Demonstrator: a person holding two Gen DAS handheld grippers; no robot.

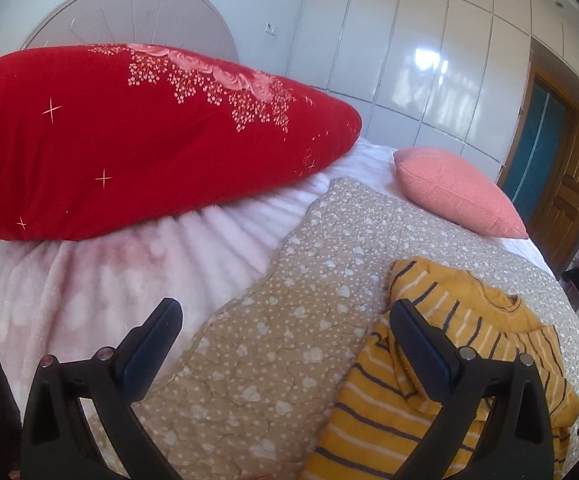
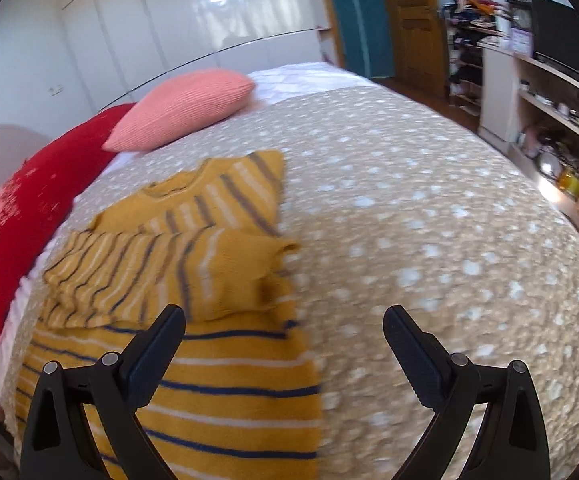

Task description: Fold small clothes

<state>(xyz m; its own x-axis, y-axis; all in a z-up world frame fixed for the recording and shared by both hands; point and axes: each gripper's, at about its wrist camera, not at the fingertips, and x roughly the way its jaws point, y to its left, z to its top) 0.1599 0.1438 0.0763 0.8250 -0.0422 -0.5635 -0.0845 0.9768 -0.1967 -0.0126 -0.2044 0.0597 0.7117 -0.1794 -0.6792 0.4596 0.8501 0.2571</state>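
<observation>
A small mustard-yellow sweater (image 1: 461, 344) with navy and white stripes lies on the beige heart-print quilt (image 1: 273, 344), its sleeves folded across the body. My left gripper (image 1: 285, 320) hovers open to the sweater's left, its right finger over the garment's edge, holding nothing. In the right wrist view the sweater (image 2: 193, 280) fills the lower left, and my right gripper (image 2: 285, 328) is open above its right edge, with the quilt (image 2: 429, 220) beyond. Nothing sits between either pair of fingers.
A big red floral pillow (image 1: 137, 140) and a pink cushion (image 1: 457, 192) lie at the head of the bed. A pink fleece blanket (image 1: 89, 288) is left of the quilt. White wardrobes (image 1: 409, 48), a wooden door (image 2: 413, 24) and cluttered shelves (image 2: 549, 132) surround the bed.
</observation>
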